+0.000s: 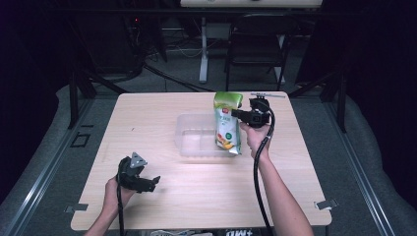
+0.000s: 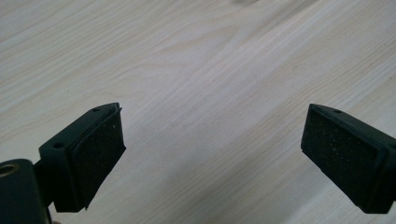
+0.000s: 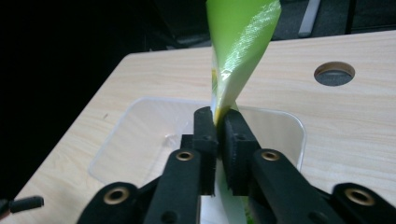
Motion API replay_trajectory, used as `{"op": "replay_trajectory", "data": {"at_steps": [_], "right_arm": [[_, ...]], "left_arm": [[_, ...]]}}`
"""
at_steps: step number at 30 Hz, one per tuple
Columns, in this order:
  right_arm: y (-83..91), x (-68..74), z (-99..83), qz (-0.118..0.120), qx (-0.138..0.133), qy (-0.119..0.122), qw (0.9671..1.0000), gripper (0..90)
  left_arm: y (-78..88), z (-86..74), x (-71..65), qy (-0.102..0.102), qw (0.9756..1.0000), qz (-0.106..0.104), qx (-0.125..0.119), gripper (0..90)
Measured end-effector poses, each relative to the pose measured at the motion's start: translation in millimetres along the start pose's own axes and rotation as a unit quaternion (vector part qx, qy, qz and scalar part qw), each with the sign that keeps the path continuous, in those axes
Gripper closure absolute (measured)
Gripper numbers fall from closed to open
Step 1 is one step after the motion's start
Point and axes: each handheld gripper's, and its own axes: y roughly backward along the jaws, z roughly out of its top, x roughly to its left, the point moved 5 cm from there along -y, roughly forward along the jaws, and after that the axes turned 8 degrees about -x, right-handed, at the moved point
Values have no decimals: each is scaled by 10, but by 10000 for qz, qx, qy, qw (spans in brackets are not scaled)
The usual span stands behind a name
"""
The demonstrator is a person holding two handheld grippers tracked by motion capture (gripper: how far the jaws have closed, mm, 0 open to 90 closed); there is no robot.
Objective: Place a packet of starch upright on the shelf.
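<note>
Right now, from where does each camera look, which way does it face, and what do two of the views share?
High view: above the person's side, looking forward and down on the table; both forearms, left gripper, right gripper.
Left gripper view: along its open jaws at bare wood.
Right gripper view: along jaws clamping the green pouch above the clear tray.
Shared: high and right gripper views both show pouch and tray.
</note>
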Motion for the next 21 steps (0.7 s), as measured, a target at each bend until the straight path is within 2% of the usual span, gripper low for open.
{"op": "replay_trajectory", "data": {"at_steps": [1, 3, 4, 5, 6, 8, 9, 10, 12, 15, 16, 17, 18, 19, 20, 21], "right_arm": [[0, 0, 0, 0, 0, 0, 10000, 815], [-14, -11, 6, 55, 266, 117, 9996, 746], [-30, -18, 15, 60, 430, 264, 9987, 686], [-30, -18, 15, 60, 430, 264, 9987, 686], [-55, -16, 34, 61, 599, 420, 9973, 610], [-91, -11, 66, 76, 743, 535, 9958, 536], [-91, -11, 66, 76, 743, 535, 9958, 536], [-127, -2, 106, 24, 819, 668, 9944, 494], [-186, 21, 157, -43, 963, 867, 9916, 468], [-230, 46, 193, -29, 1065, 956, 9897, 475], [-278, 71, 230, -86, 1157, 1098, 9872, 552], [-278, 71, 230, -86, 1157, 1098, 9872, 552], [-311, 86, 239, -5, 1319, 1137, 9847, 638], [-311, 86, 239, -5, 1319, 1137, 9847, 638], [-333, 91, 237, 22, 1419, 1131, 9834, 731], [-333, 91, 237, 22, 1419, 1131, 9834, 731]], "left_arm": [[-3, 0, -1, 1, 10000, 18, -13, 57], [-8, -1, 0, 5, 10000, 1, -2, 57], [-15, -3, -2, -4, 10000, 39, -22, 57], [-15, -3, -2, -4, 10000, 39, -22, 57], [-16, -2, -4, -6, 10000, 41, -24, 57], [-20, -3, -3, -11, 10000, 47, -18, 57], [-20, -3, -3, -11, 10000, 47, -18, 57], [-18, -5, 0, -3, 10000, 8, 3, 57], [-15, -8, 2, 13, 10000, 9, 2, 57], [-17, -10, 8, 6, 10000, 39, -11, 57], [-17, -13, 9, 17, 10000, 34, -10, 57], [-17, -13, 9, 17, 10000, 34, -10, 58], [-17, -15, 11, 17, 10000, 38, -9, 58], [-17, -15, 11, 17, 10000, 38, -9, 58], [-13, -16, 11, 27, 10000, 17, -2, 58], [-13, -16, 11, 27, 10000, 17, -2, 58]]}}
